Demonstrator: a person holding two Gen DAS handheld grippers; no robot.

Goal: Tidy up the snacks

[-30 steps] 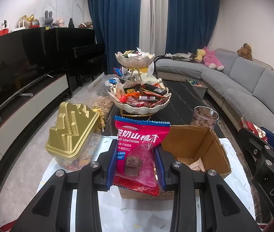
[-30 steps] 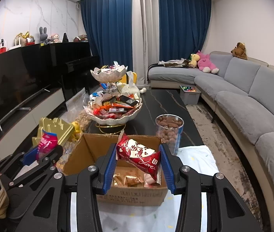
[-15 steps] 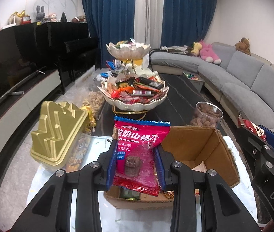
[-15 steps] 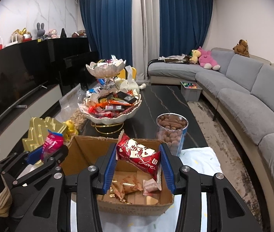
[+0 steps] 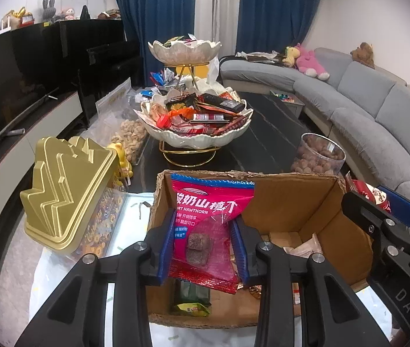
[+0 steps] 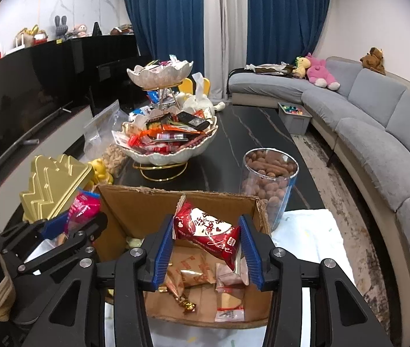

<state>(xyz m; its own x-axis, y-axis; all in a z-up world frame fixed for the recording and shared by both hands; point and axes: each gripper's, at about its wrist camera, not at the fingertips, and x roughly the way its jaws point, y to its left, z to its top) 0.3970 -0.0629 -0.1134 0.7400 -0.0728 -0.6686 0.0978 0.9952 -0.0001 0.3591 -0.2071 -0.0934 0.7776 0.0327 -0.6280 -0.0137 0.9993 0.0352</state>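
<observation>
A pink packet (image 5: 205, 231) is clamped between the jaws of the left gripper (image 5: 203, 248), and a red packet (image 6: 206, 232) is clamped between the jaws of the right gripper (image 6: 206, 250); both packets are carried in the air above the open cardboard box (image 6: 176, 199), which is taken here as the landmark.

The relation that matters is read from the two wrist views: the box mouth lies directly below and a little ahead of each pair of jaws, so each packet hangs over the box interior rather than over its rim; the pink packet is held upright, long axis vertical, over the left part of the box; the red packet is held with its long axis tilted across the jaws, over the middle of the box. Neither hand is clearly nearer; both seem equally placed for a drop, or for a carry onward to the tiered bowl stand (image 5: 196, 133) beyond the box; which is intended cannot be told.

Inside the box several small wrapped snacks (image 6: 199, 271) are seen on the floor. Left of the box a gold lidded container (image 5: 66, 193) stands; right of and behind the box a clear jar (image 6: 268, 185) of brown snacks stands on the dark surface (image 6: 248, 138).

The near wall of the box is largely hidden by the grippers; the lower part of each packet is partly covered by the blue pads; small print on the wrappers cannot be made out.
</observation>
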